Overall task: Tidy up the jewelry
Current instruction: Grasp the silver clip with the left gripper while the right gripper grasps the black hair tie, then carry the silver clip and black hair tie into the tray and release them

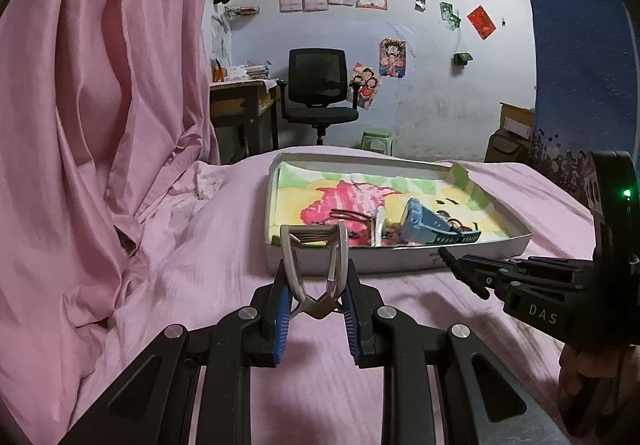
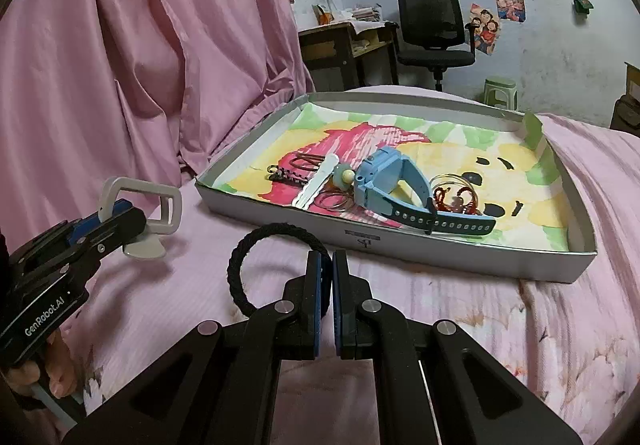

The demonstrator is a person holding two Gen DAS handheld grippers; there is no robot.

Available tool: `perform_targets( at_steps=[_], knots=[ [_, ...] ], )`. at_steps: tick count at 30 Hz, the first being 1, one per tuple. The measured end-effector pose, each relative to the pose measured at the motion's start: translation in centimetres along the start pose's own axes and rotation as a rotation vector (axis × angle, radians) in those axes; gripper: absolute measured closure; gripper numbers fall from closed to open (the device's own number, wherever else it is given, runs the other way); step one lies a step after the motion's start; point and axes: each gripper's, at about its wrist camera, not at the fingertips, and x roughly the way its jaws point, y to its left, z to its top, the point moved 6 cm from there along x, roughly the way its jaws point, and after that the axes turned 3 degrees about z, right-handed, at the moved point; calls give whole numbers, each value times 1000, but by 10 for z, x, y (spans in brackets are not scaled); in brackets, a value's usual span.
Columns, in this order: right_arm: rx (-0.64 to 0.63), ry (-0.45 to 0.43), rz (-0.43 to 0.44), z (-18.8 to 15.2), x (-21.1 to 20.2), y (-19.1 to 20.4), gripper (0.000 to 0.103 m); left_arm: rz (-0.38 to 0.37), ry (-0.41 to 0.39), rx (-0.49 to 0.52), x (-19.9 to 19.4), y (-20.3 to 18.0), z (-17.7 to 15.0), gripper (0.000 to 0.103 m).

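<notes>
- Left gripper [image 1: 314, 295] clamped a grey hair claw [image 1: 314, 265], just short of the tray [image 2: 460, 259].
- Right gripper [image 2: 332, 277] pinched a black hair tie [image 2: 240, 257], also outside the tray.
- Blue watch [image 2: 392, 185], hairpins [image 2: 308, 163] and rings [image 2: 336, 201] crowded the tray.

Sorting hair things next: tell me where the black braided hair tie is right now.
In the right wrist view, the black braided hair tie is clamped in the right gripper, looping out to its left above the pink bedsheet, just short of the tray.

A pink-sheeted bed [image 2: 560, 325] carries a shallow cardboard tray [image 2: 460, 259] of jewelry.
</notes>
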Motion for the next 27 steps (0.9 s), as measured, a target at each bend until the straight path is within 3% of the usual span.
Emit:
perform_targets(
  at_steps=[6,18,27],
  knots=[
    [14,-19,-8,5,-8,-9,98,-36,-26,6,4,-12,14,81],
    [35,-83,-120,34,-18,-56,98,-117,-41,15,42,-44,47,81],
    [54,-63,-226,52,3,-95,98,-163,43,21,83,-61,52,81]
  ],
)
